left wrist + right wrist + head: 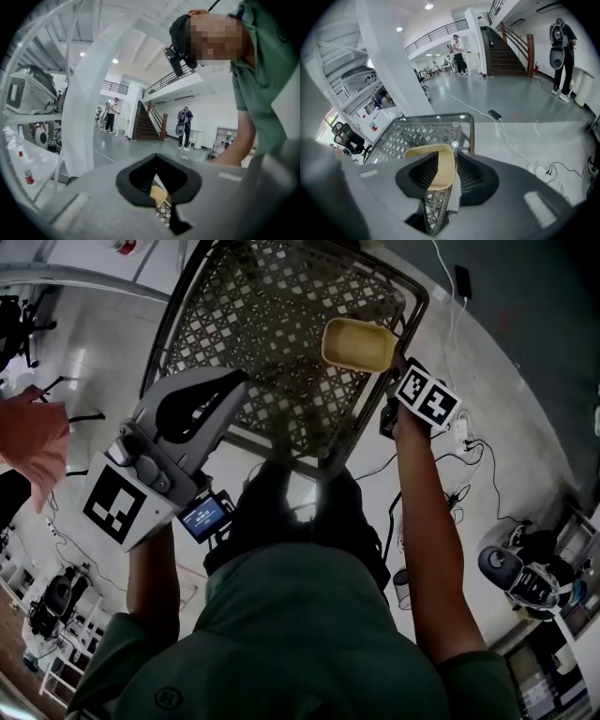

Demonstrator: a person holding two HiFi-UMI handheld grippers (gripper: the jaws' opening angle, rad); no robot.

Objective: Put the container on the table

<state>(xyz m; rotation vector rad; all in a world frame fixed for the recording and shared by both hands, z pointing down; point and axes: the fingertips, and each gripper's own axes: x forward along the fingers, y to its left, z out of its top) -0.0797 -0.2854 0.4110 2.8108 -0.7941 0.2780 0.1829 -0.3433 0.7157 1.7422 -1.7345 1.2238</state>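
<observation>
Found lattice-topped table [272,324] on grey floor [525,371] of a large hall. Noted yellow container [357,344] set at far right corner, tight to edge. Recorded right gripper [443,159] spread wide about it, unclamped; left gripper [156,157] closed on nothing. Observed cables [469,451] right of table.

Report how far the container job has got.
Looks done: the yellow container sits on the lattice table, by its corner. In hand: nothing; the right gripper stands open, jaws apart, not pressing the container seen between them. Left: only drawing that gripper clear, it seems.
</observation>
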